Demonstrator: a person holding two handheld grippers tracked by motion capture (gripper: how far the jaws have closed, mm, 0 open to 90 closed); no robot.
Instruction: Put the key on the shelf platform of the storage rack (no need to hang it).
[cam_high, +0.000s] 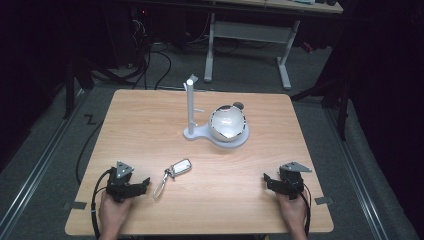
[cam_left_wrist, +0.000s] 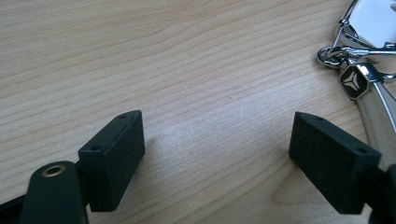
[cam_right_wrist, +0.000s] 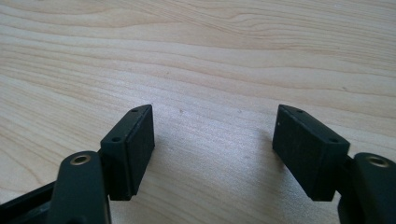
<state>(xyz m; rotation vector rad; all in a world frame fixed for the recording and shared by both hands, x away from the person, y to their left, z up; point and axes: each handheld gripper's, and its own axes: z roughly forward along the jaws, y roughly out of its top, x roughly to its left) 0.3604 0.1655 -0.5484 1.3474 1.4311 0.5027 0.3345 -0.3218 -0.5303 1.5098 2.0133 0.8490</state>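
We take the white stand (cam_high: 216, 131) at the middle of the bench (cam_high: 150, 120) as our landmark: a flat white base with an upright post (cam_high: 190, 105) at its left end and a shiny round bowl (cam_high: 228, 123) sitting on its right end. A key fob on a metal clip (cam_high: 172, 174) lies flat on the wood nearer the person than the stand and a little to its left.

From the high view we see the left gripper (cam_high: 145, 182) low on the bench, well to the near left of the stand, held in a hand (cam_high: 114, 212), with its tips just beside the clip. The right gripper (cam_high: 267, 180) rests well to the near right of the stand, in the other hand (cam_high: 293, 212).

The left gripper view adds detail that the high view cannot give: the chrome ring, a small black hexagonal badge (cam_left_wrist: 353, 83) and the clip's curved arm lie just right of the right-hand jaw, and the jaws stand spread over bare wood. In the right gripper view we see jaws spread likewise, with pale wood grain between them.

The bench is light wood with rounded corners. It stands on grey carpet in a dark room, with cables on the floor (cam_high: 150, 60) and a white-legged desk (cam_high: 250, 30) beyond the stand.
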